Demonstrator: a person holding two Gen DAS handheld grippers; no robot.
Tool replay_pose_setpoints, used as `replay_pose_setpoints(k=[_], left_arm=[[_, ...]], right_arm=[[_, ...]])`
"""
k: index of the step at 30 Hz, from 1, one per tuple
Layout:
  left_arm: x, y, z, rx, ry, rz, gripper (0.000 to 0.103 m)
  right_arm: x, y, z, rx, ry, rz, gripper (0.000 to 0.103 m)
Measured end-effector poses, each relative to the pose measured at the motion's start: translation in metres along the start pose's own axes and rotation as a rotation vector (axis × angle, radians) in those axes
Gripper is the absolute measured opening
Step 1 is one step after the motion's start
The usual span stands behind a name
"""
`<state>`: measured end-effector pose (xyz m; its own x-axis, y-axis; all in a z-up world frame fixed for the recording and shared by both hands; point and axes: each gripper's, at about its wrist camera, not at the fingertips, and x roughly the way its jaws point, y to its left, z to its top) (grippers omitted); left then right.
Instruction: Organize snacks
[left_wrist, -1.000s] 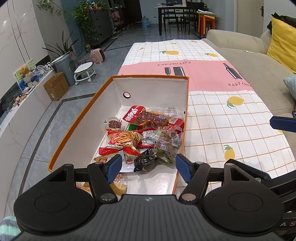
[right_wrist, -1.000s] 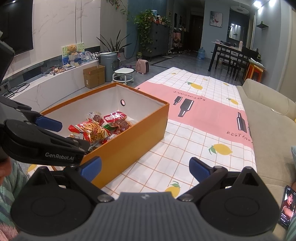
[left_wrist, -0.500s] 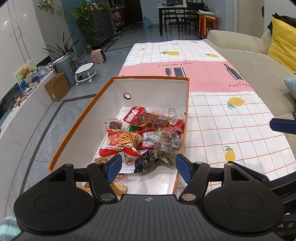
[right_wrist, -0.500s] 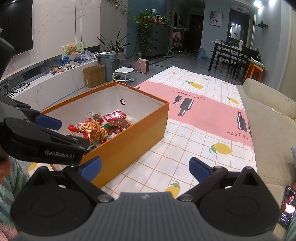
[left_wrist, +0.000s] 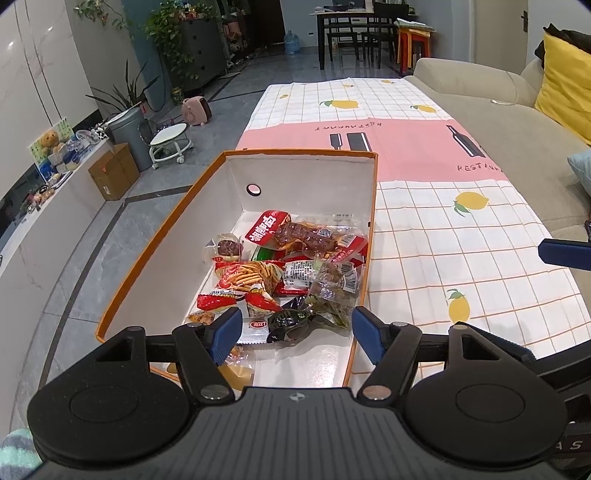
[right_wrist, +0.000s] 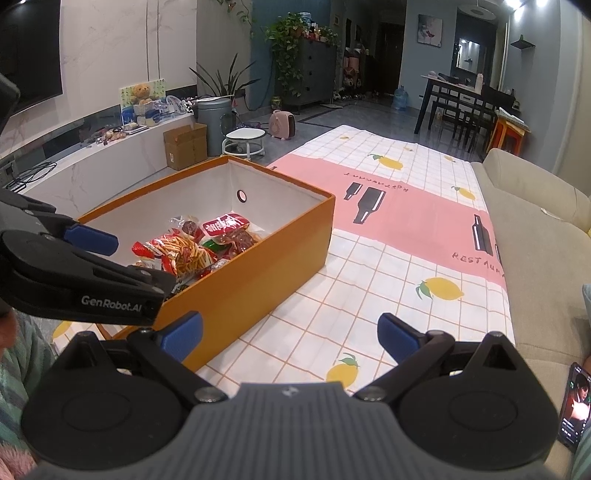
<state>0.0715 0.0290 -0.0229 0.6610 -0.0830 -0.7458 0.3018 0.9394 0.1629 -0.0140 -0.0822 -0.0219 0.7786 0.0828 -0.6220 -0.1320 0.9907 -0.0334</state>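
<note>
Mixed snack packets (left_wrist: 291, 273) heaped inside open orange box (left_wrist: 155, 254)

One orange box (left_wrist: 173, 229) sits on one desk (left_wrist: 443, 240) under one lemon-print cloth (left_wrist: 424, 155). Inside the box lie roughly a dozen snack packets (left_wrist: 280, 273); they overlap too much for an exact count. Two grippers show: the left gripper (left_wrist: 295, 328) and the right gripper (right_wrist: 290, 332). One phone (right_wrist: 574, 410) lies on one sofa (right_wrist: 546, 258).

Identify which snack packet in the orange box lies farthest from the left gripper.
The red packet with white lettering, nearest the box's far wall with the round hole; all other snacks lie closer to the gripper.
</note>
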Motion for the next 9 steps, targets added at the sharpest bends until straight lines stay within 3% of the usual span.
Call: replay_pose_setpoints(k=[9], left_arm=[[-0.0023,0.0004,0.0000,-0.007,-0.011,-0.015,0.080]], right_arm=[[0.0006,-0.0012,-0.0005,0.003,0.002,-0.001,0.098]])
